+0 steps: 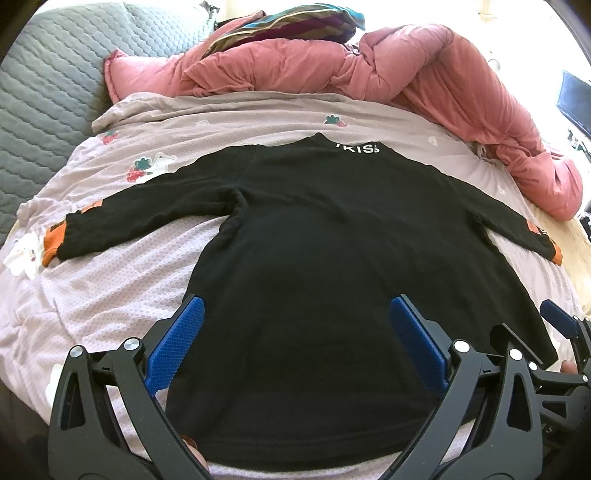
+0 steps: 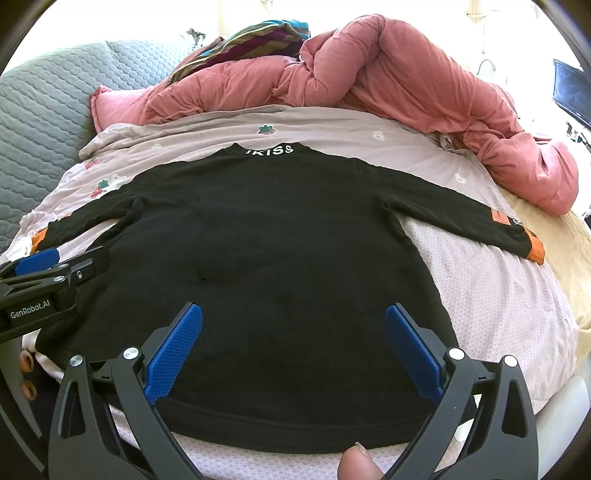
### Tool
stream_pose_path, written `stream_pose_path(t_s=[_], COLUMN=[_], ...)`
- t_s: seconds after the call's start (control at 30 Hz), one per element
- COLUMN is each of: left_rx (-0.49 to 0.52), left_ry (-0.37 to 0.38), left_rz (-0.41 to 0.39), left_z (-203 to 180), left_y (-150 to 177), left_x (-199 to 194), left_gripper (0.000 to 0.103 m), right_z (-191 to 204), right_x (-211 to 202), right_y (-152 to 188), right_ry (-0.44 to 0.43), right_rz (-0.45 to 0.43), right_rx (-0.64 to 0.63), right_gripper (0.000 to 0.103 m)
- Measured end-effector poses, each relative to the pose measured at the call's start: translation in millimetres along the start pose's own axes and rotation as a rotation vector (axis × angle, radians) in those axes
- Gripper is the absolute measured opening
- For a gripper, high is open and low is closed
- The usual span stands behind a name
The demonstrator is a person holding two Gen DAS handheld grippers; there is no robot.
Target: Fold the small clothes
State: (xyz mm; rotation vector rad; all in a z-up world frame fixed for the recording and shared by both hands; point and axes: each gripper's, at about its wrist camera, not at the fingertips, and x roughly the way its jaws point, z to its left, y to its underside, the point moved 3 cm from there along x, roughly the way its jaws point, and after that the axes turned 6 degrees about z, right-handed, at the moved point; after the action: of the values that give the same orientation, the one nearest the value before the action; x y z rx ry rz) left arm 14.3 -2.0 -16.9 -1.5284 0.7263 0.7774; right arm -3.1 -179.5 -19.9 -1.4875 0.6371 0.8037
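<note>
A small black long-sleeved top [image 1: 325, 236] lies flat on the bed, collar with white lettering away from me, both sleeves spread out, orange cuffs at the ends. It also shows in the right wrist view [image 2: 280, 243]. My left gripper [image 1: 295, 343] is open and empty, fingers over the left part of the hem. My right gripper [image 2: 293, 350] is open and empty over the right part of the hem. The left gripper's fingers [image 2: 40, 262] show at the left edge of the right wrist view; the right gripper's fingertip [image 1: 561, 317] shows at the right edge of the left wrist view.
The top rests on a pale pink strawberry-print sheet [image 1: 110, 280]. A crumpled pink duvet [image 1: 424, 70] runs along the far and right sides, striped fabric [image 1: 295, 26] on it. A grey quilted cover [image 1: 44, 81] lies at left. A dark screen [image 2: 572, 92] stands far right.
</note>
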Motion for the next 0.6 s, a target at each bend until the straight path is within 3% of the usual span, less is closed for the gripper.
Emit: stream_pose_path(t_s=[0.6], left_rx=[0.003], left_ry=[0.004], left_rz=[0.0], left_z=[0.4], left_y=[0.3], left_x=[0.9], left_gripper=[0.095], right_z=[0.9], right_x=[-0.2], right_y=[1.6], right_ry=[-0.003], right_rz=[0.0], right_rx=[-0.003], right_gripper=[0.099])
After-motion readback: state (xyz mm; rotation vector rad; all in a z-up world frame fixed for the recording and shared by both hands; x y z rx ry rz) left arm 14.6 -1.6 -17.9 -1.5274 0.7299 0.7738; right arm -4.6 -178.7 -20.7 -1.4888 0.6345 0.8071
